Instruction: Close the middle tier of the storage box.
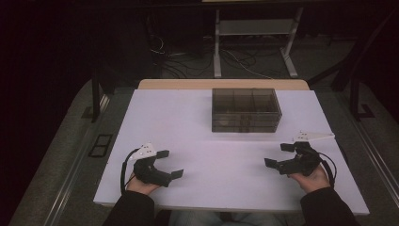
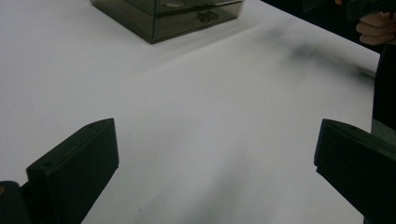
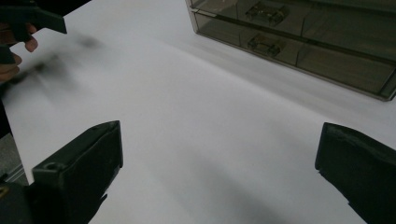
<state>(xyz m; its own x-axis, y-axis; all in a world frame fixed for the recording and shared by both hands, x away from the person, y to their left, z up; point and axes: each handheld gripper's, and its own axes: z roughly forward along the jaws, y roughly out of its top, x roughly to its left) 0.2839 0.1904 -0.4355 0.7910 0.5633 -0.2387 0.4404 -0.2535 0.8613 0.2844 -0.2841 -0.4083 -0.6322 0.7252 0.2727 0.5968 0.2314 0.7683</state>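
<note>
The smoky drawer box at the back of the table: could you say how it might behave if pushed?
The drawer box looks like rigid, thin plastic, so probably light. Broad and low, it would likely slide on the smooth white tabletop rather than tip. Its drawers could slip open.

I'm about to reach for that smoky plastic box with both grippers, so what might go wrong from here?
1. The box is see-through and dark, so its edges and small latches may be hard to judge.
2. It sits loose on the smooth white table; a one-sided push might slide it.
3. The left gripper and right gripper, both open, could collide when converging.
</note>
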